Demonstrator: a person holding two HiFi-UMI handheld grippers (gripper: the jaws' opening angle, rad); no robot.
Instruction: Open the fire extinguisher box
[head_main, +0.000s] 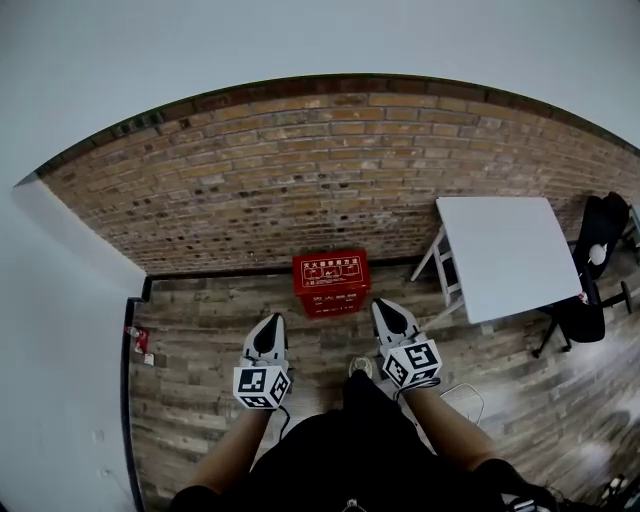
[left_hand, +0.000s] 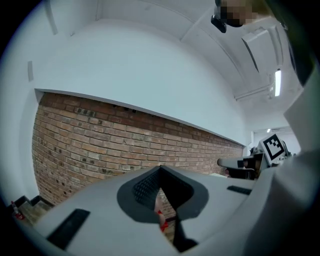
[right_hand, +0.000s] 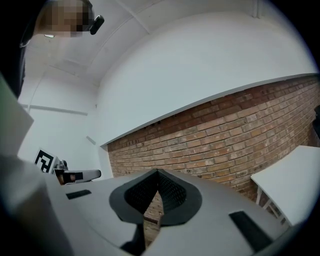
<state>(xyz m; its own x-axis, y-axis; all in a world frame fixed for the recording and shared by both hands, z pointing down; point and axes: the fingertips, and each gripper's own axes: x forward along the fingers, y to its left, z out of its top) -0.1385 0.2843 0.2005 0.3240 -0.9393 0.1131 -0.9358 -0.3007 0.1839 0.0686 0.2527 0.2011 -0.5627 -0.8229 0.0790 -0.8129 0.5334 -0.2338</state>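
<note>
A red fire extinguisher box (head_main: 331, 283) stands on the wooden floor against the brick wall, lid down, with white print on its top. My left gripper (head_main: 269, 328) is held out in front of me, shut and empty, short of the box and to its left. My right gripper (head_main: 390, 314) is shut and empty too, just right of the box's near corner. In the left gripper view a sliver of the red box (left_hand: 161, 218) shows through the slit between the closed jaws. The right gripper view shows only brick wall (right_hand: 235, 140) past its closed jaws.
A white table (head_main: 505, 252) stands to the right of the box, with a black chair (head_main: 590, 290) beyond it. A small red object (head_main: 140, 340) sits by the white wall at the left. My legs and a shoe (head_main: 360, 367) are below the grippers.
</note>
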